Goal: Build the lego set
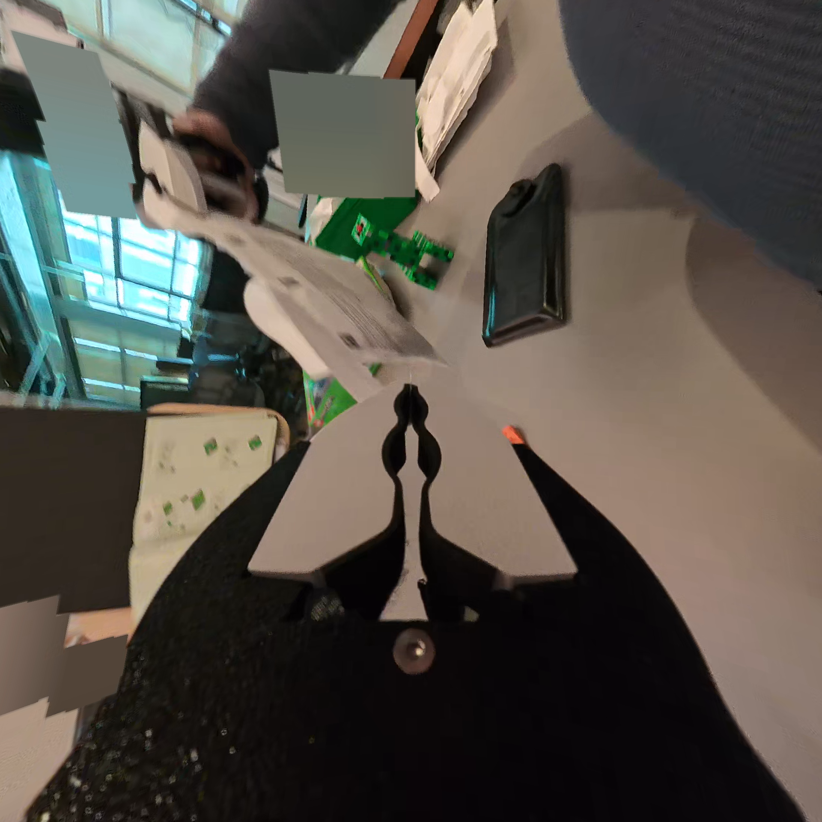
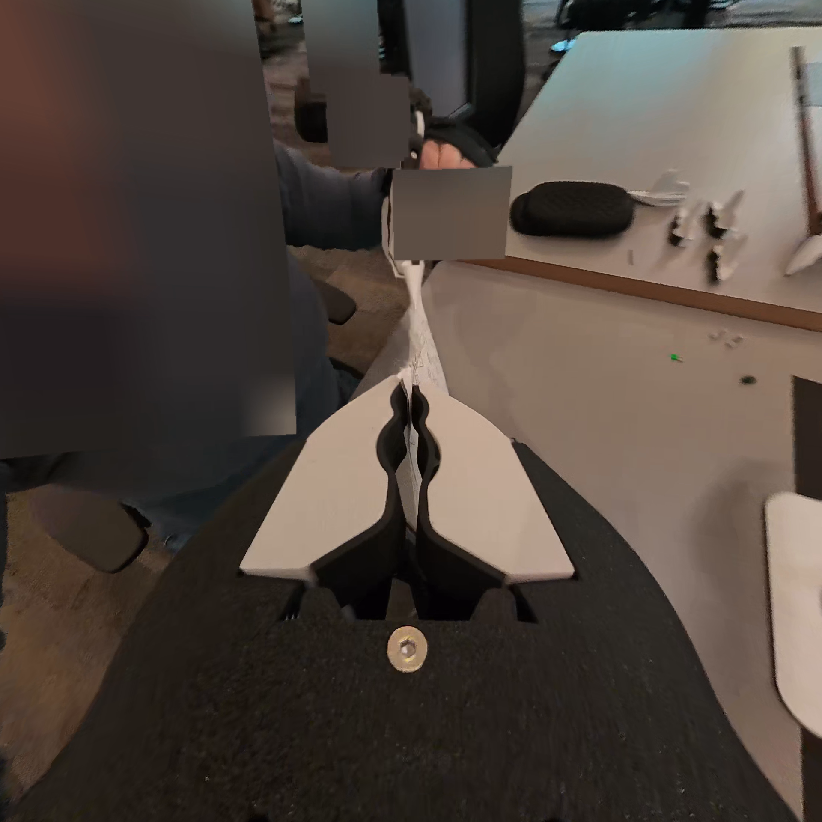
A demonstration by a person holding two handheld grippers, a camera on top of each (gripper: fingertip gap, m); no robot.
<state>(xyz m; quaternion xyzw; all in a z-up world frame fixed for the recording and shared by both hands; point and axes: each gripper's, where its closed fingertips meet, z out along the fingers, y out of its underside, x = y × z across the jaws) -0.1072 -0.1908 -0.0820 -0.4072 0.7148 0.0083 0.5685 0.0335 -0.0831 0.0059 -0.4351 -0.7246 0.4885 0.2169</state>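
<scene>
The left hand-held gripper (image 1: 409, 391) has its black jaws pressed together, pinching nothing I can make out. The right hand-held gripper (image 2: 410, 391) is clamped on a thin white paper sheet (image 2: 422, 342) running up the frame's centre. A small green-and-black brick-built lego model (image 1: 411, 258) lies on the pale grey worktop (image 1: 622, 400), upper middle, beside a flat black pouch (image 1: 525, 262).

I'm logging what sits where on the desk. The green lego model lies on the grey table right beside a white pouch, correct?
Not quite: the pouch is black, not white, as the left wrist view shows. The green lego model does lie on the grey table beside it.
</scene>
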